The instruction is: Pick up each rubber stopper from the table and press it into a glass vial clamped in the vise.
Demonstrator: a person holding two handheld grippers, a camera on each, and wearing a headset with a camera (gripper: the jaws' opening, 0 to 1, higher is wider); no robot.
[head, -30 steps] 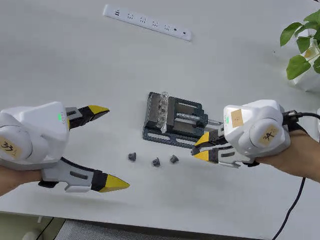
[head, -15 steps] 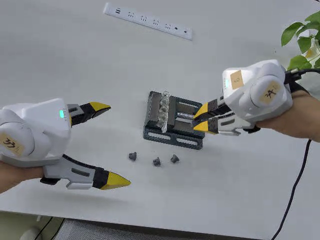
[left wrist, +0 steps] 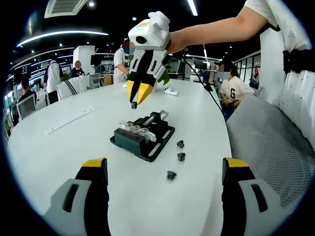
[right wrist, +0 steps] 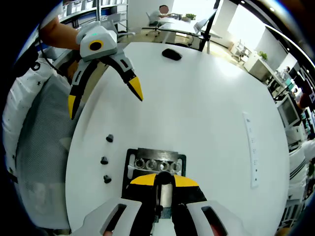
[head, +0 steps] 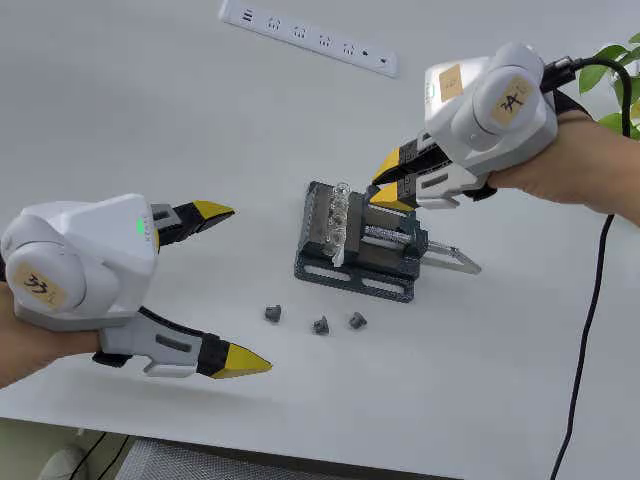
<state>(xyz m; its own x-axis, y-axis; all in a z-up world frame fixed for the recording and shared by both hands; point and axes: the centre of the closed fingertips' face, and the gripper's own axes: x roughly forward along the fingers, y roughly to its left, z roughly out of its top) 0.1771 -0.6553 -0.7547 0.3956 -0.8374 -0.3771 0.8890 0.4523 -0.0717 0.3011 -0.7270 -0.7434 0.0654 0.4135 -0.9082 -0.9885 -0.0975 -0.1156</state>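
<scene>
Right gripper (head: 381,186) is clenching what looks like a rubber stopper (left wrist: 133,104) at its jaw tips and hovering above the vise (head: 372,255). Vials (head: 335,215) are standing upright in a row in the clamp, and their mouths look open. In the right gripper view they're sitting just ahead of the tips. In the left gripper view the stopper is hanging above the row, clear of it. My read: line up over one mouth, then push straight down along the vial's upright axis. Left gripper (head: 235,285) is idling, jaws spread wide and empty. It's the nearer one to the three loose stoppers (head: 320,325) lying on the bench (head: 150,100) in front of the vise.
</scene>
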